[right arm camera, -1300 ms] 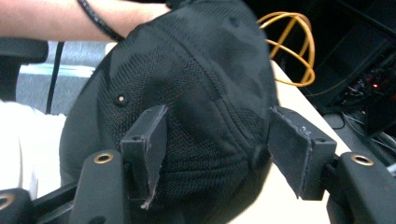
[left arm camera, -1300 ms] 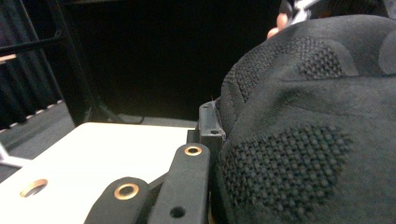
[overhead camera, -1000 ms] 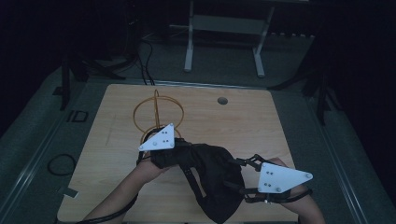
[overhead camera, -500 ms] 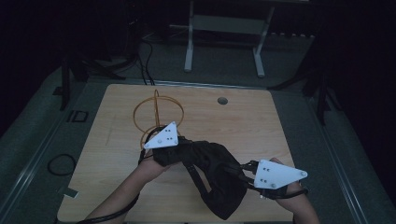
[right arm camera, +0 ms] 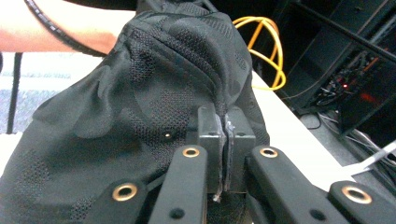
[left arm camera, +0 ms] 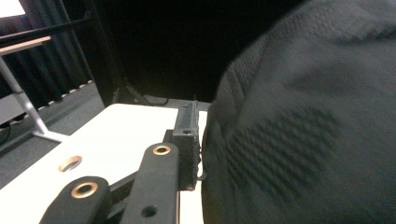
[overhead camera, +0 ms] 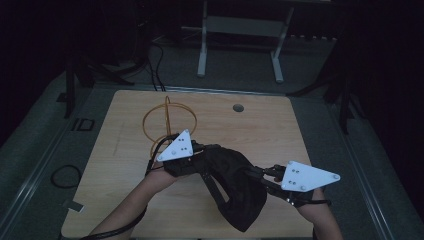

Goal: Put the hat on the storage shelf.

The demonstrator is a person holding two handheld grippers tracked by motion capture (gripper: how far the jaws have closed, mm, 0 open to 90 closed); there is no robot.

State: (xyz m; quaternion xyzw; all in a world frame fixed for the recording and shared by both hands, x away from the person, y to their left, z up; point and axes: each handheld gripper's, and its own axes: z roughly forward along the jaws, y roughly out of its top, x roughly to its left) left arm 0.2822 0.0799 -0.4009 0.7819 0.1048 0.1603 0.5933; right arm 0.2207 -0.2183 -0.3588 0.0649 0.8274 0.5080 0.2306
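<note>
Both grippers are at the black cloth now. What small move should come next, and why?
Probably lift the right gripper a little to test its hold. Its jaws are shut on a fold of the black cloth, while the left gripper has just been opening and only lies against the cloth. The cloth still bunches over the table, so raising it should let it hang free.

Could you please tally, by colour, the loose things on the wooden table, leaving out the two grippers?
Black: 1, the black mesh garment
Orange: 1, the orange wire ring frame
Total: 2
</note>
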